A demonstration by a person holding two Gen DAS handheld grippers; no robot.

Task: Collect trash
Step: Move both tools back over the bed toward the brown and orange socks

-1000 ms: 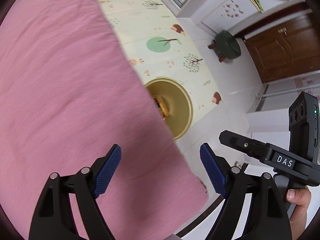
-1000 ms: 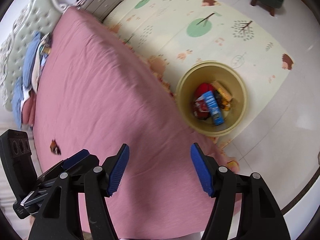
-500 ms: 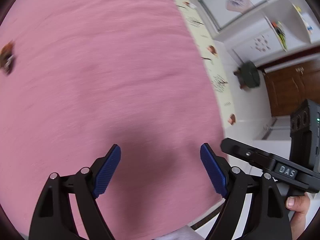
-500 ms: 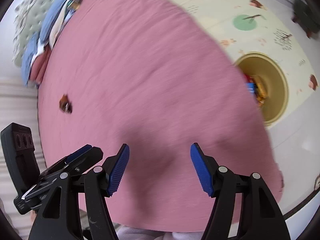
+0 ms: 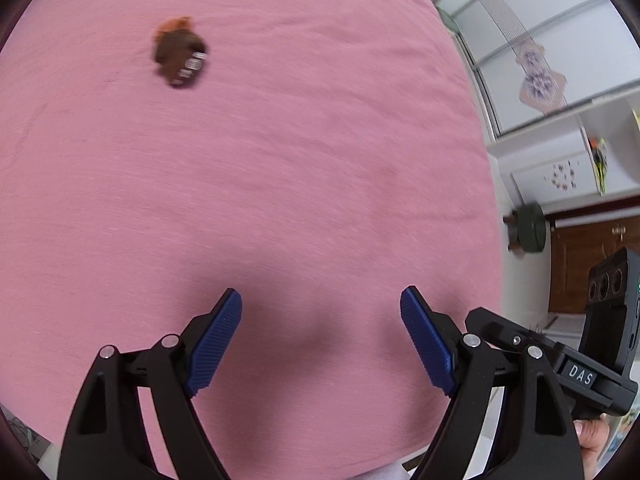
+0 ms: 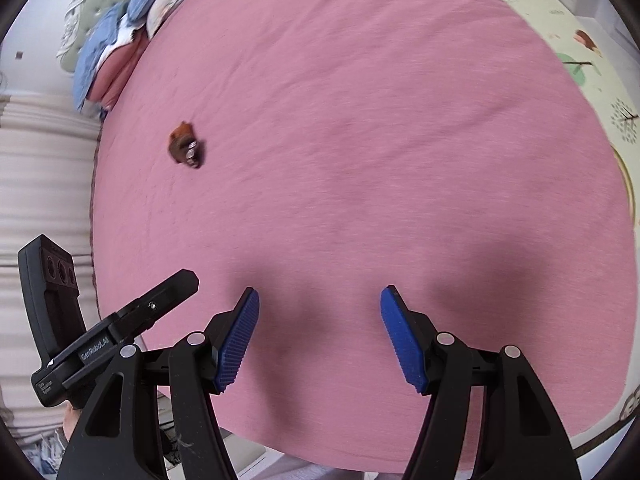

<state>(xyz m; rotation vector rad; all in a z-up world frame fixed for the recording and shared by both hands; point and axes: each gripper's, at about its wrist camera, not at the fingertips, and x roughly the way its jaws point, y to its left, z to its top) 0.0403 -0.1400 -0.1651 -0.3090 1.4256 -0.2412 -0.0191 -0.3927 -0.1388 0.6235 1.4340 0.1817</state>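
Note:
A crumpled brown and orange wrapper (image 5: 179,54) lies on the pink bedspread (image 5: 304,152), far ahead and to the left of my left gripper (image 5: 321,340). It also shows in the right wrist view (image 6: 186,150), far ahead and left of my right gripper (image 6: 320,338). Both grippers are open and empty, held above the near part of the bed. The yellow trash bin shows only as a rim sliver (image 6: 627,184) at the right edge of the right wrist view.
Blue and white bedding (image 6: 132,20) is piled at the headboard. A patterned play mat (image 6: 580,52) lies on the floor right of the bed. A green stool (image 5: 530,226) and a brown door (image 5: 588,264) stand to the right.
Both grippers have swung left, from the bed's edge and the bin to over the bed. The wrapper has come into view and closer; the bin has slid almost out of view.

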